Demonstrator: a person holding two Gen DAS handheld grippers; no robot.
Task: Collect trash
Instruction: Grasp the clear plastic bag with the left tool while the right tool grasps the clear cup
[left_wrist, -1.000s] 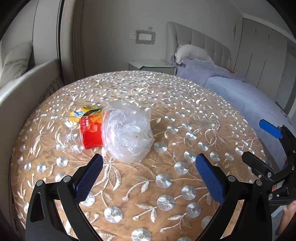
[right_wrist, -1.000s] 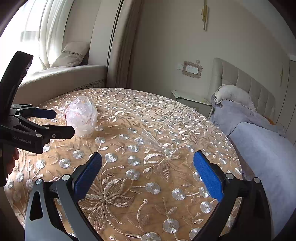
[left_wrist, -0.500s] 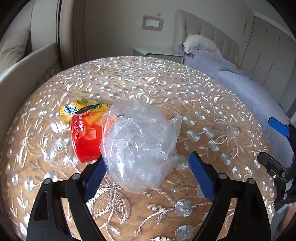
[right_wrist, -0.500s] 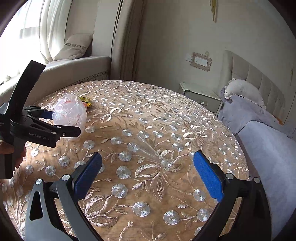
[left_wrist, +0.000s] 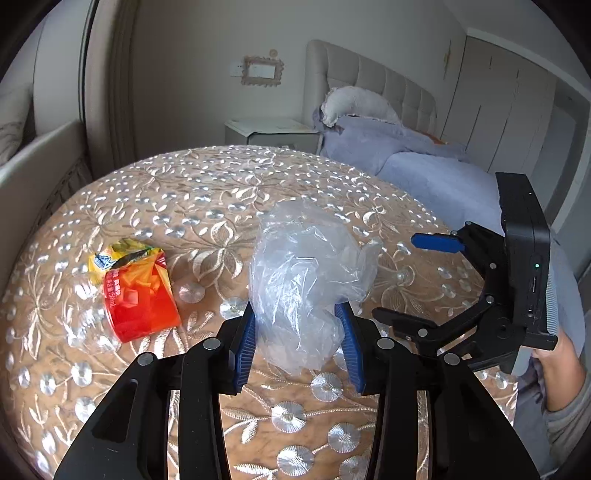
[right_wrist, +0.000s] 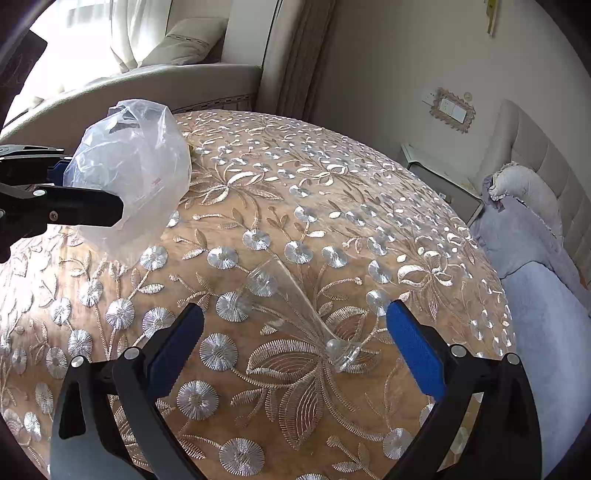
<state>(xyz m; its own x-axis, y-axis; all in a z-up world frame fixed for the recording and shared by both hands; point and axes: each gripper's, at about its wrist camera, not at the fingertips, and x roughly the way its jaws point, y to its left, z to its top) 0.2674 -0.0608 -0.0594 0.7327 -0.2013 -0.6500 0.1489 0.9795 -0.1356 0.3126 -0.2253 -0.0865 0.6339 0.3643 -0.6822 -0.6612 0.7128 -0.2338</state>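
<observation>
Only the left wrist view shows the red wrapper (left_wrist: 138, 299).

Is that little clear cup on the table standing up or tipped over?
Tipped over. The clear plastic cup lies on its side on the embroidered tablecloth, foot toward the open right gripper.

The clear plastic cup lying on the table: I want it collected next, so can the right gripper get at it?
Probably yes: the right gripper is open, the clear plastic cup lies between its fingers, nothing covering it.
</observation>
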